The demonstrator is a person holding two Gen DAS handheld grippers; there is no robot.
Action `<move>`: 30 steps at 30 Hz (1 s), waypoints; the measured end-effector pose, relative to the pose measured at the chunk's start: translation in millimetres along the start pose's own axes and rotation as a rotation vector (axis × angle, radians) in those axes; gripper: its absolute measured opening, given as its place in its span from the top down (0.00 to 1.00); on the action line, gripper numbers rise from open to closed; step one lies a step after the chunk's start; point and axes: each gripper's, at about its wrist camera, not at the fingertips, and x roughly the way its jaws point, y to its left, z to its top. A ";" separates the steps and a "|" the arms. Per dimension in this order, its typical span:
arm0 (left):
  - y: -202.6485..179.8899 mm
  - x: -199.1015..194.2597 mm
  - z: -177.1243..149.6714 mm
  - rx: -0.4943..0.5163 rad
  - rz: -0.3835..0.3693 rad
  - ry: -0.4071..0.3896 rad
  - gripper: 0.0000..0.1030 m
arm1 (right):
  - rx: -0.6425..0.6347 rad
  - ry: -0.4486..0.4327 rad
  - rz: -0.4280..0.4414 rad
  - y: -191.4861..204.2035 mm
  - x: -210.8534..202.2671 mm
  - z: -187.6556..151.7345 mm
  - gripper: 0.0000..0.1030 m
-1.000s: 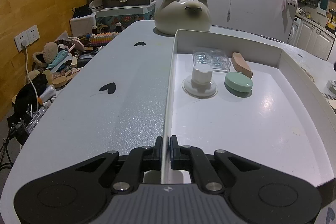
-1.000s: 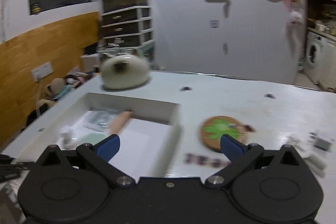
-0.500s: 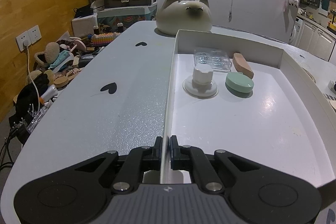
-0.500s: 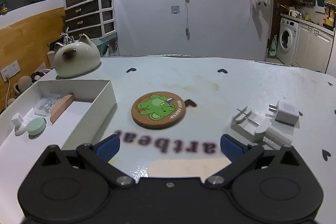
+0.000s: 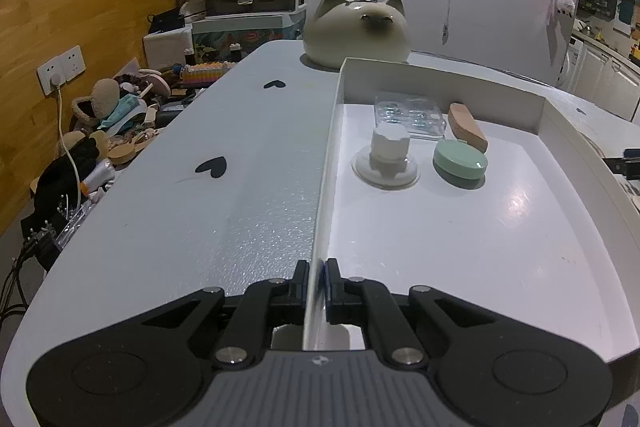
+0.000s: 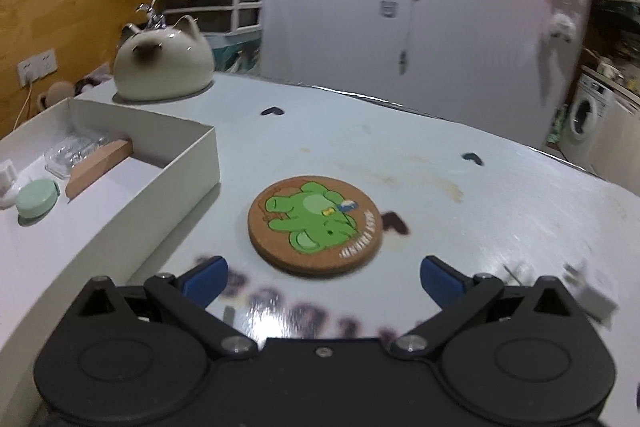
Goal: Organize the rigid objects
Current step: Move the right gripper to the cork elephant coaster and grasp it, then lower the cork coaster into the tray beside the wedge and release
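- Left wrist view: the left gripper (image 5: pixel 316 277) is pinched on the near left wall of the white tray (image 5: pixel 326 163), which runs away from it toward 12 o'clock on the table (image 5: pixel 192 211).
- Inside the tray, toward its far end, sit a white knob on a clear disc (image 5: pixel 387 157), a green round case (image 5: pixel 460 159) just to its 3 o'clock, a wooden block (image 5: pixel 466 127) and a clear plastic pack (image 5: pixel 408 114) whose contents cannot be made out.
- A cat-shaped ceramic pot (image 5: pixel 356 27) stands beyond the tray's far wall, its base hidden by that wall.
- At 3 o'clock, a dark tip cut off by the frame edge shows past the tray's right wall.
- Right wrist view: the right gripper (image 6: pixel 322 277) has its blue-padded fingers (image 6: pixel 204 277) spread wide, with nothing between them.
- The cork coaster with a green dinosaur (image 6: pixel 314 225) lies flat on the table just ahead at 12 o'clock, apart from the tray at 9 o'clock.
- Printed lettering near the fingers is blurred beyond reading.
- At 3 o'clock, a small white item (image 6: pixel 592 287) is smeared and partly cut off.
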 end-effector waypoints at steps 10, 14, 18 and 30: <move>-0.3 0.4 0.7 -0.010 0.004 0.002 0.94 | 0.005 0.079 0.042 -9.5 46.6 21.5 0.00; -0.1 0.4 0.5 -0.010 0.002 -0.002 0.94 | 0.046 0.072 0.062 -8.8 58.3 27.0 0.00; 0.2 0.5 0.5 -0.007 0.000 -0.001 0.94 | 0.062 0.064 0.055 -7.3 64.5 30.6 0.01; 1.3 1.0 -0.5 -0.013 -0.004 -0.005 0.94 | 0.068 -0.028 0.029 0.8 25.5 36.7 0.03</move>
